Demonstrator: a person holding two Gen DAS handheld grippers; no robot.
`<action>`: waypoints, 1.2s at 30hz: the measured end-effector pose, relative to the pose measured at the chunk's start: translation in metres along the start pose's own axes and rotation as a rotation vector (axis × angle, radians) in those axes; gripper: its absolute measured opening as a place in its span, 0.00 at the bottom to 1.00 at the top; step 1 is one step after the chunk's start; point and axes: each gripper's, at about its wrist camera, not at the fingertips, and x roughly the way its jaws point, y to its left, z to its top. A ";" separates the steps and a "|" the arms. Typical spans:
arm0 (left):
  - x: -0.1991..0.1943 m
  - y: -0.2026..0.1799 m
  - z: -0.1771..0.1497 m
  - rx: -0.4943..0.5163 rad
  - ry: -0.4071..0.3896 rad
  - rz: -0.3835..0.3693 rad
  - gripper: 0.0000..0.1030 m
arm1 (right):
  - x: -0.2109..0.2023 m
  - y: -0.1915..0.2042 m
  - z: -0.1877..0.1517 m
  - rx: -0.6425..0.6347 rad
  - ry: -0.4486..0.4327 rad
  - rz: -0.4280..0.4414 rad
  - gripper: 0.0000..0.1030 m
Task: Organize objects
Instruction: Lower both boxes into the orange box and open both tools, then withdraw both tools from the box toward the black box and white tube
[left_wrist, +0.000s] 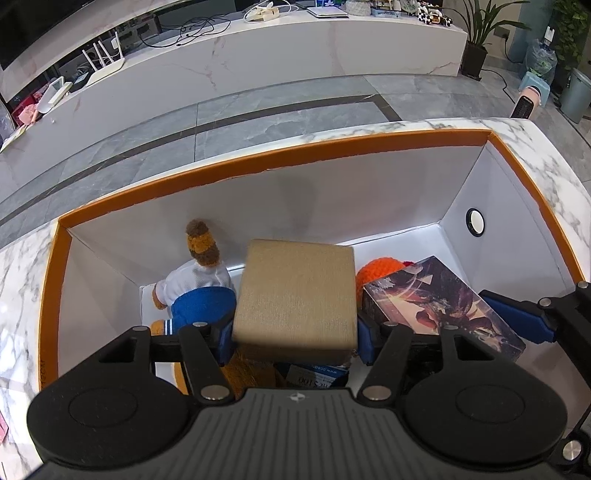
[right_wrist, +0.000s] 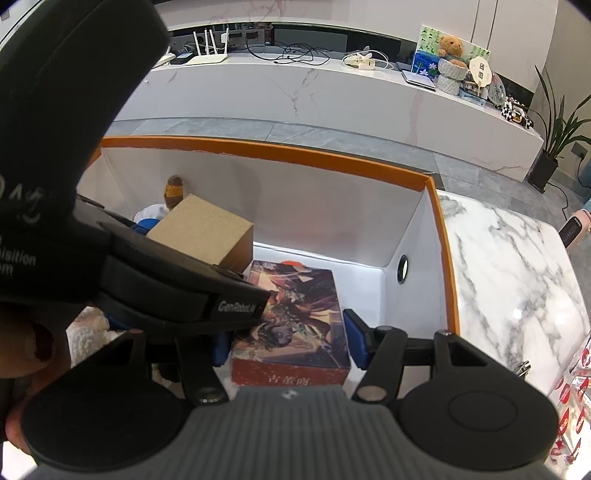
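We see marble table (right_wrist: 517, 266), orange-rimmed box (left_wrist: 332, 155) holding plush doll (left_wrist: 195, 280); left claw (left_wrist: 295, 339) clamps tan box (left_wrist: 295, 295), right claw (right_wrist: 284, 347) straddles printed box (right_wrist: 295, 317), apart.

The tan box (left_wrist: 295, 295) has a matt, finely woven, cloth-like skin. The printed box (right_wrist: 295, 317) looks like smooth card with a slight sheen. The storage box (left_wrist: 258, 206) is matt white card inside with an orange edge. The plush doll (left_wrist: 199, 273) is fuzzy cloth; the orange item (left_wrist: 376, 271) is knitted yarn. The counter (right_wrist: 517, 280) is glossy veined marble. The blue fingers (right_wrist: 356, 343) look like matt plastic.
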 end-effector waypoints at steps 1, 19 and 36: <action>-0.001 0.000 0.000 0.002 -0.003 0.005 0.76 | 0.000 0.000 0.000 0.000 0.000 0.000 0.60; -0.027 0.011 -0.004 -0.001 -0.074 0.025 0.87 | -0.023 0.002 0.002 -0.030 -0.041 -0.037 0.87; -0.062 0.009 -0.012 0.020 -0.133 0.031 0.87 | -0.064 0.004 0.010 -0.047 -0.080 -0.046 0.89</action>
